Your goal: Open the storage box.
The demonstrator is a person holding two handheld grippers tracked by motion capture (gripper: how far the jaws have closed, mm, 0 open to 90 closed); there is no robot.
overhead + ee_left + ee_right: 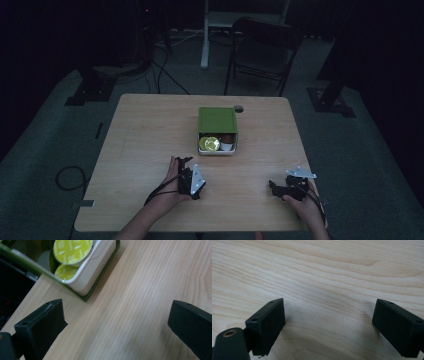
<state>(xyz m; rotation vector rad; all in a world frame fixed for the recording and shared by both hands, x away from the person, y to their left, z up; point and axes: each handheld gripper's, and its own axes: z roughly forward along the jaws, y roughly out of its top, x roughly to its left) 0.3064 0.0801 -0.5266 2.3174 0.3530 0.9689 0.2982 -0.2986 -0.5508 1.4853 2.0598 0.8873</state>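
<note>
Both grippers parked, fingers spread and empty, above the pale wooden worktop (150,130).

Left gripper (186,167) nearest the green-sleeved white cardboard tray (218,148) of yellow-green foil-topped capsules (72,250), mid-worktop; right gripper (276,189) well apart. Probably light, thin-walled, easily dented: best taken by the rim, gently.

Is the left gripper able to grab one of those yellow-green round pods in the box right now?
Probably yes. The left gripper is open and empty, close to the green box. The white tray is slid out toward it, so the yellow-green pods lie uncovered, with bare table between.
</note>
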